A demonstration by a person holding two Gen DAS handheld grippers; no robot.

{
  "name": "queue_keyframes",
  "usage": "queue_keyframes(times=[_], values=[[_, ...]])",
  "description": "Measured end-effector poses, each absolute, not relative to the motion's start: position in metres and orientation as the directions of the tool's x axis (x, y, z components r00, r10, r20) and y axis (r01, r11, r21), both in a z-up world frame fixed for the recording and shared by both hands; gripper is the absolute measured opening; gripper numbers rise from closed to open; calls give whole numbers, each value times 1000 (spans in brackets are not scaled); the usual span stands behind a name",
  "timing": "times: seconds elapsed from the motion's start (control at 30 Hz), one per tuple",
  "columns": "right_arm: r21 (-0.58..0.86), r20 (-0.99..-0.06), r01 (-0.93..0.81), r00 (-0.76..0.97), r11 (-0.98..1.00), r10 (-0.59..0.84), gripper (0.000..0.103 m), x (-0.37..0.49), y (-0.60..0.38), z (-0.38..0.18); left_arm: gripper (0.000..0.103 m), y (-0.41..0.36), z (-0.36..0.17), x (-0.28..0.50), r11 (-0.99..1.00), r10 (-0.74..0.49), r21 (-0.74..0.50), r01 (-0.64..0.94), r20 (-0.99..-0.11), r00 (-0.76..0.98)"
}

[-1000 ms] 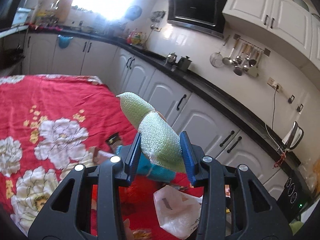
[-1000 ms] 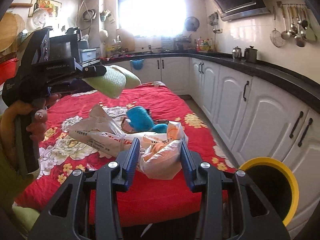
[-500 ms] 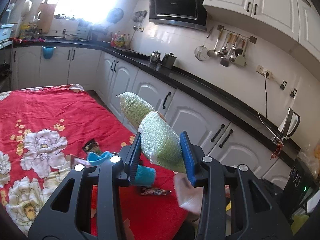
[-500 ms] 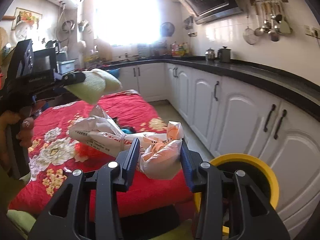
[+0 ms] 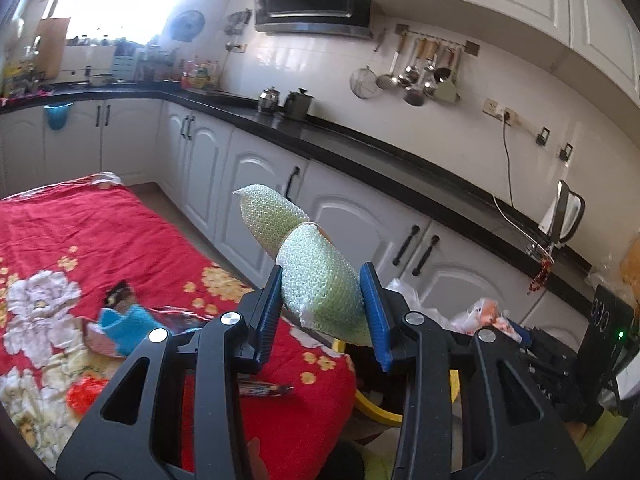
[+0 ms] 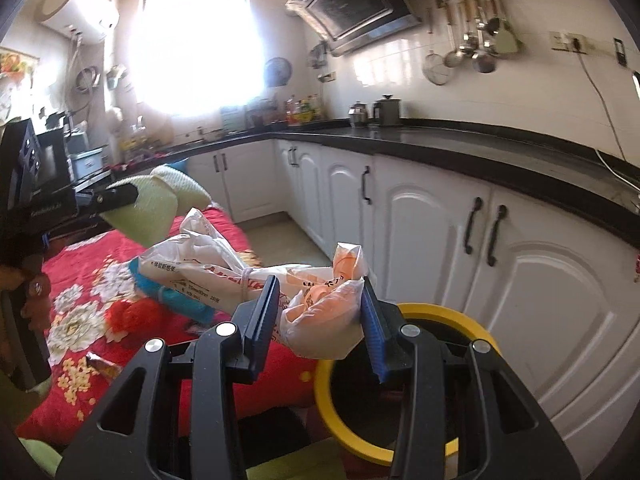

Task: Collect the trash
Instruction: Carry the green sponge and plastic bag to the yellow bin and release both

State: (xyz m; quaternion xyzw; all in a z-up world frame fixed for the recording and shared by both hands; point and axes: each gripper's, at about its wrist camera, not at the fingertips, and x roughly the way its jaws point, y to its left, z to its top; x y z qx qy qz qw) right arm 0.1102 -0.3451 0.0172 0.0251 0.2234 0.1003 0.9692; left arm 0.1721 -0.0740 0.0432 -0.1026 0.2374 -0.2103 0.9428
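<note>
Jaws clamped both sides: left gripper (image 5: 322, 309) holds foam (image 5: 316, 280), right gripper (image 6: 320, 320) holds bag (image 6: 320, 320), now swung from desk (image 6: 100, 280) over bin (image 6: 440, 316); drop next.

A desk (image 5: 132, 236) under a red flowered cloth carried a blue pouch (image 5: 122, 326) at the left view's 9 o'clock, a dark wrapper (image 5: 118, 294) just above it, and a snack wrapper (image 5: 264, 390) near its 6 o'clock edge.
</note>
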Motion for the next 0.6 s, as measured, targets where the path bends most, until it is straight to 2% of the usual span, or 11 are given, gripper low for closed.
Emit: queue_keyframes(times=[0.6], values=[[128,-414,44,910,991,13,38,109,-429,9,31,-173,13,186,838,-542,-238,492,-467,698]])
